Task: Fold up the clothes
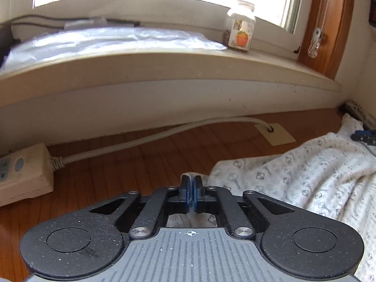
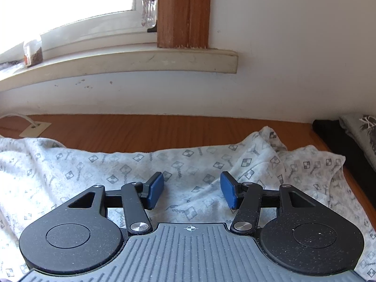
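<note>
The white patterned garment (image 2: 131,164) lies spread on the wooden table (image 2: 141,127), with small grey checkered squares printed all over it. In the left wrist view the left gripper (image 1: 192,189) is at the near left edge of the garment (image 1: 305,176), and its blue pads (image 1: 186,193) are pressed together on a small fold of the white fabric – a bit of cloth shows just past the fingertips. In the right wrist view the right gripper (image 2: 192,189) is over the middle of the cloth with its fingers (image 2: 155,190) apart, and nothing is pinched between them. The garment is wrinkled, and its far right corner is bunched up near the table edge. Beside the left gripper, a beige power strip (image 1: 23,171) sits on the table – its cable (image 1: 141,141) runs to a small plate by the wall. A jar with an orange label (image 1: 242,27) stands on the windowsill (image 1: 164,63).
</note>
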`<state>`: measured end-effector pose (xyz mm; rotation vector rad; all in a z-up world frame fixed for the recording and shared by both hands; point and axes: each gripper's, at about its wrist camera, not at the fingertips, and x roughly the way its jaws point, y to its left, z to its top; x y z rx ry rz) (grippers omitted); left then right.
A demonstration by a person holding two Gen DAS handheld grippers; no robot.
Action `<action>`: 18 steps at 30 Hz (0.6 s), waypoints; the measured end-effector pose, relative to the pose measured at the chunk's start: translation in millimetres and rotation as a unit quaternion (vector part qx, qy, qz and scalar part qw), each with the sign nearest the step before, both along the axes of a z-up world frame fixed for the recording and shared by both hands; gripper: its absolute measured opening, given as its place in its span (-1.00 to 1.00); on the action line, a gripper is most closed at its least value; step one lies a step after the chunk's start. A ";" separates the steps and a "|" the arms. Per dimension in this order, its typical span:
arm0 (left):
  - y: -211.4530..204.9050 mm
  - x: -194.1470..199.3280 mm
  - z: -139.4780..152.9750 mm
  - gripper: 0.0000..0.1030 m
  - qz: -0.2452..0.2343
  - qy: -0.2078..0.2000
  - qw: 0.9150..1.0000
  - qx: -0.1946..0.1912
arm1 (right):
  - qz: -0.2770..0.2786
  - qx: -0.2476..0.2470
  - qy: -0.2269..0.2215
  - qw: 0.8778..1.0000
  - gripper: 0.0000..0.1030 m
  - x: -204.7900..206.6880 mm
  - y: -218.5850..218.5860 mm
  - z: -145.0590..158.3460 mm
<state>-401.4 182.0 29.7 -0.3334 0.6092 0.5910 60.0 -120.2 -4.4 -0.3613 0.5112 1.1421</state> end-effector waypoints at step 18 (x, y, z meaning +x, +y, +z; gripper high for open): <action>-39.7 -40.2 10.7 -0.23 0.023 -0.005 0.999 0.031 | 0.001 -0.003 -0.005 1.000 0.06 -0.9 0.4 -2.4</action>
